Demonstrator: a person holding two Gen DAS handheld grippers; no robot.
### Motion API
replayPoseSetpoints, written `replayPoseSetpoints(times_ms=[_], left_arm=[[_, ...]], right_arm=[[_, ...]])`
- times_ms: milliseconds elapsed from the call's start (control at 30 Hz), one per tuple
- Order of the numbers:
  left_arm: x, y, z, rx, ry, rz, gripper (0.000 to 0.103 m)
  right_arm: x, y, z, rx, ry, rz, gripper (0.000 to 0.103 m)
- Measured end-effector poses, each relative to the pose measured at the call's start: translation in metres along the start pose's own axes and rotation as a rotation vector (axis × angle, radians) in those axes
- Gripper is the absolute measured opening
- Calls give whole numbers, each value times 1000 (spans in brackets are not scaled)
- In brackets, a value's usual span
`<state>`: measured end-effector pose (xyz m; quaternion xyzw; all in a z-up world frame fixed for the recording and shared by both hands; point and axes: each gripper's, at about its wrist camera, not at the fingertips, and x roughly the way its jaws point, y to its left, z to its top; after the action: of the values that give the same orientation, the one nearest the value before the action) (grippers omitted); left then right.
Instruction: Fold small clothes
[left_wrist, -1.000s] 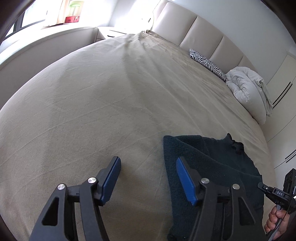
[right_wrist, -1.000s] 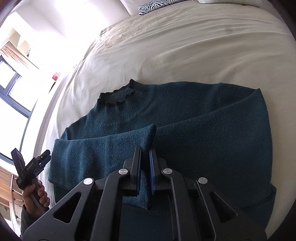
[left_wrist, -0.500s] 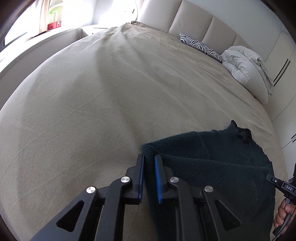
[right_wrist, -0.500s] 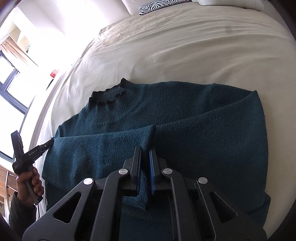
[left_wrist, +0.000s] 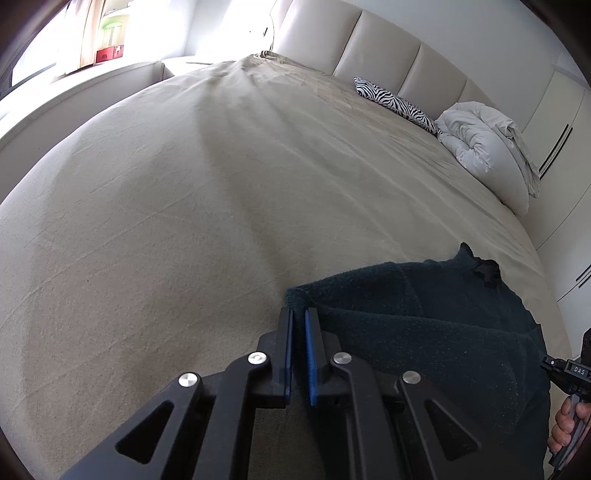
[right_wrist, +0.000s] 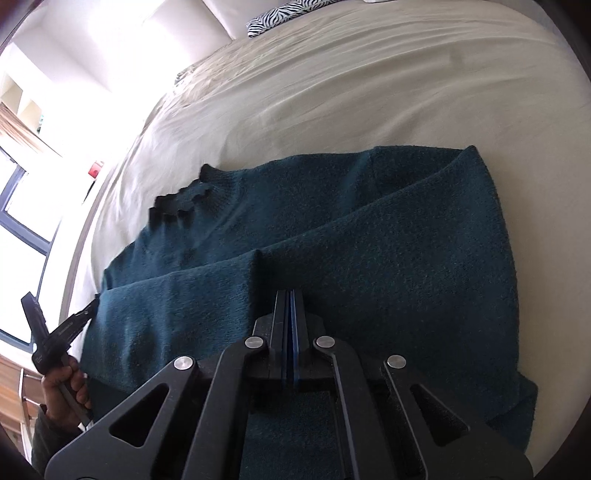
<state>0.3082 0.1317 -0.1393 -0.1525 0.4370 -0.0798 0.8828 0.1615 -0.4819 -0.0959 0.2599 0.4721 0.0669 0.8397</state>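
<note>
Beige bed (left_wrist: 221, 184), padded headboard (left_wrist: 376, 48), zebra pillow (left_wrist: 395, 99); glaring window (right_wrist: 22, 206), perhaps curtained.

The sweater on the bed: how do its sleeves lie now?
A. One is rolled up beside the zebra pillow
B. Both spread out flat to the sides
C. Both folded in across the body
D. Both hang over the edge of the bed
C: in the right wrist view both sleeves of the sweater lie folded in over its body and meet near the middle, all of it on the bed.
</note>
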Motion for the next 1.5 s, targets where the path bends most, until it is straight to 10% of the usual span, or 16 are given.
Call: replayPoseSetpoints(times_ms=[100, 233, 700, 867, 1367, 1500], left_arm=[[-2, 12, -1, -51, 4, -64, 9], [-3, 5, -2, -20, -7, -33, 9], [0, 3, -7, -13, -23, -23, 10], [0, 2, -8, -16, -23, -29, 10], [-21, 11, -10, -93, -38, -79, 13], [-48, 8, -19, -131, -26, -157, 44]], right_arm=[[-7, 13, 2, -10, -23, 50, 9], [-5, 23, 3, -14, -30, 37, 46], [6, 21, 10, 44, 22, 25, 46], [26, 37, -1, -37, 84, -73, 8], [9, 6, -8, 75, 79, 17, 9], [-5, 12, -13, 76, 62, 49, 15]])
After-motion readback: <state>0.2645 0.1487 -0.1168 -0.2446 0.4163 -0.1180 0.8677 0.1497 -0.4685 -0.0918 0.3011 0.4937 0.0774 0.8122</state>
